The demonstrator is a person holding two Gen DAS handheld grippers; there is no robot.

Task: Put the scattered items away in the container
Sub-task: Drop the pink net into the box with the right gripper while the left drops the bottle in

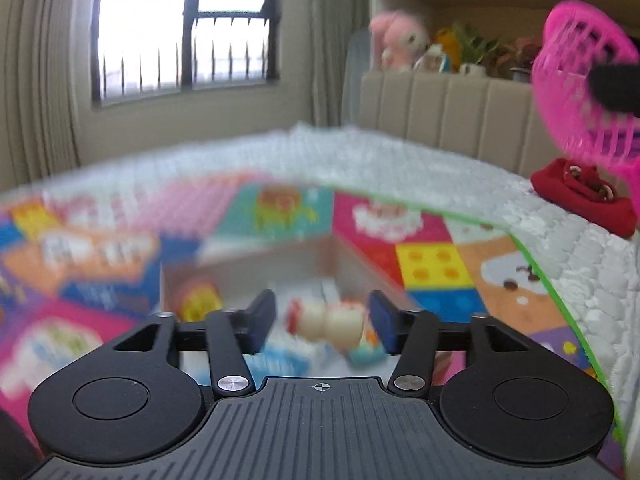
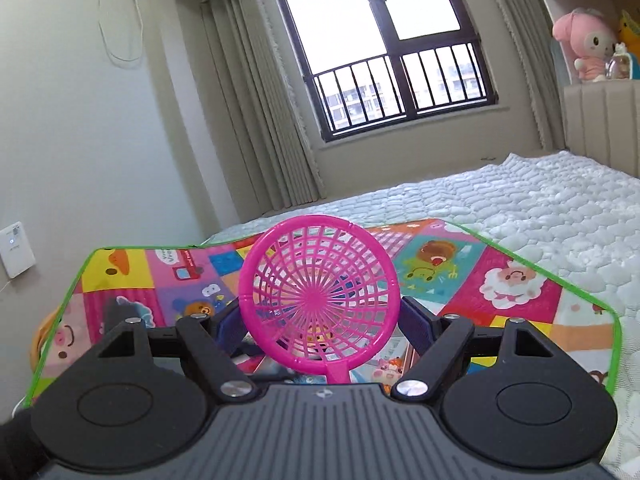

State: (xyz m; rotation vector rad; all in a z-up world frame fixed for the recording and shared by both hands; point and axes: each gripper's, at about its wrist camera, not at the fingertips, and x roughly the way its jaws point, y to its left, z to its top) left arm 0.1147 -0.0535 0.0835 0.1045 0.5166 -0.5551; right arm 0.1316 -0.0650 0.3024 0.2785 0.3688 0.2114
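left gripper [image 1: 322, 318]: jaws apart, blue pads clear on both sides of a cream toy; nothing pinched
cream toy [image 1: 326, 322]: blurred, pale peanut-like shape with red trim, lies between and beyond the left fingers, inside the box; cannot tell whether it rests or is mid-air
container [image 1: 248, 268]: open cardboard box, just ahead of the left gripper, sits on the play mat; holds the cream toy, a red-yellow toy [image 1: 198, 304] at its left, some blue-white bits in the middle
right gripper [image 2: 322, 326]: jaws wide, closed on the pink strainer; blue pads press its rim from left and right
pink strainer [image 2: 318, 300]: round plastic mesh scoop, upright, bowl facing the camera, short handle pointing down near the gripper body; lifted above the mat
strainer from left view [image 1: 588, 96]: far right, raised above the bed, dark finger across it
play mat [image 2: 500, 280]: colourful cartoon squares, green edge, spread on the bed
bed [image 2: 560, 204]: white quilted cover, runs right and far of the mat
red cloth item [image 1: 584, 196]: on the quilt, far right, below the strainer, off the mat
headboard [image 1: 448, 108]: beige, padded, far right
shelf above headboard: pink plush [image 2: 586, 46], plants; details small
window [image 2: 384, 48]: far wall, dark frame, railing, grey curtains either side
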